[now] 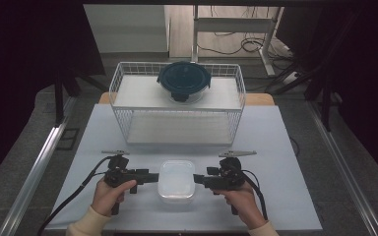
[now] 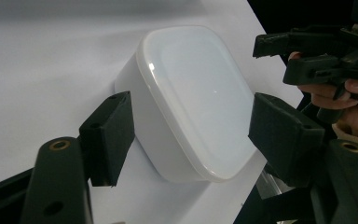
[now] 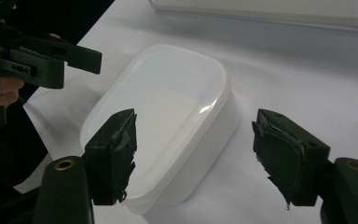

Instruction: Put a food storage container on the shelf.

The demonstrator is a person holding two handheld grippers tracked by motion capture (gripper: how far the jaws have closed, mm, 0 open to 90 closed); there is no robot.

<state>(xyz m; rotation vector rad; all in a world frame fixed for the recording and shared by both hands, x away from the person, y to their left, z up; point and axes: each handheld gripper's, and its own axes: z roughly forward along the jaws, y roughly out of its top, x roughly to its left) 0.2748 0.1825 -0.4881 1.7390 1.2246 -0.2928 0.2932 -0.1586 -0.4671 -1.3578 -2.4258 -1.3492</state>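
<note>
Nearest the person, a white translucent rectangular plastic container with a fitted lid (image 1: 176, 181) sits on the pale grey table (image 1: 275, 147), close to its near edge and between the two hands. The left gripper (image 1: 153, 177) points in at the container's left side; in the left gripper view its black jaws stand apart on either side of one end of the container (image 2: 191, 102), and a gap shows between the pads and the plastic. The right gripper (image 1: 198, 179) points in at the right side; its worn jaws likewise straddle an end of the container (image 3: 168, 116) without pressing on it. Neither gripper has hold of anything.

Farther back stands a white wire basket rack with a flat shelf (image 1: 128, 91). On that shelf rests a round glass bowl with a dark teal clip-on lid (image 1: 184, 81).
</note>
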